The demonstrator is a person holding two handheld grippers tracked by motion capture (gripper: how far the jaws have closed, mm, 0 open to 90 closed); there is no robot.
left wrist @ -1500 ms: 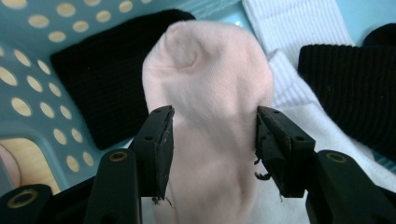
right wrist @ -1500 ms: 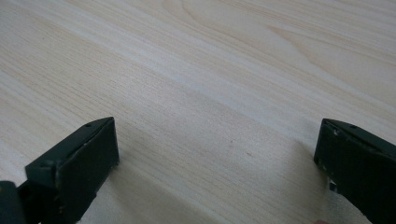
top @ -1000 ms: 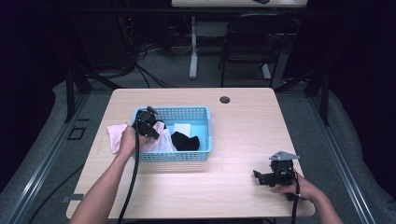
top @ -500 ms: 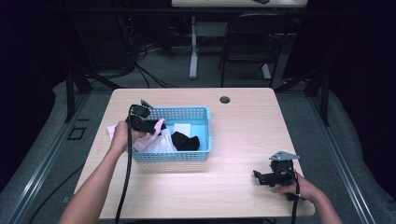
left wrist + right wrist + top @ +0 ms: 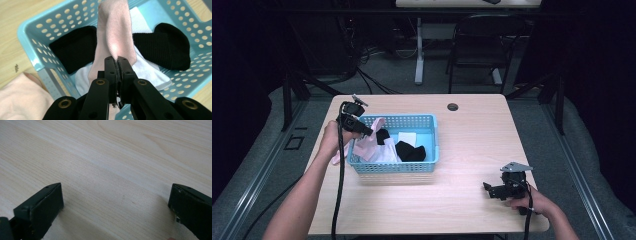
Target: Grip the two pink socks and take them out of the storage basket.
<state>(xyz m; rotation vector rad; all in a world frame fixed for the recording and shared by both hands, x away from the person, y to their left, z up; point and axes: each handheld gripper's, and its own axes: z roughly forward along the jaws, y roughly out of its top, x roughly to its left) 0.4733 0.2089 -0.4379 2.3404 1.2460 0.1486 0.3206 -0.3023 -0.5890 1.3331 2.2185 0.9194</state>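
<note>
At the left of the high view, the left tool (image 5: 117, 62) pinches a pink sock (image 5: 115, 30) over the blue basket (image 5: 432, 145), which holds black socks (image 5: 172, 47) and a white sock (image 5: 147, 67). The right tool (image 5: 492, 190), jaws spread, rests on the desk (image 5: 472, 125) at lower right.

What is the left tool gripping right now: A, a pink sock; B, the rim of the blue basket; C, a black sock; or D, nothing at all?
A: in the left gripper view the left tool has its jaws shut on a fold of the pink sock, which hangs over the blue basket with black socks lying inside.
</note>
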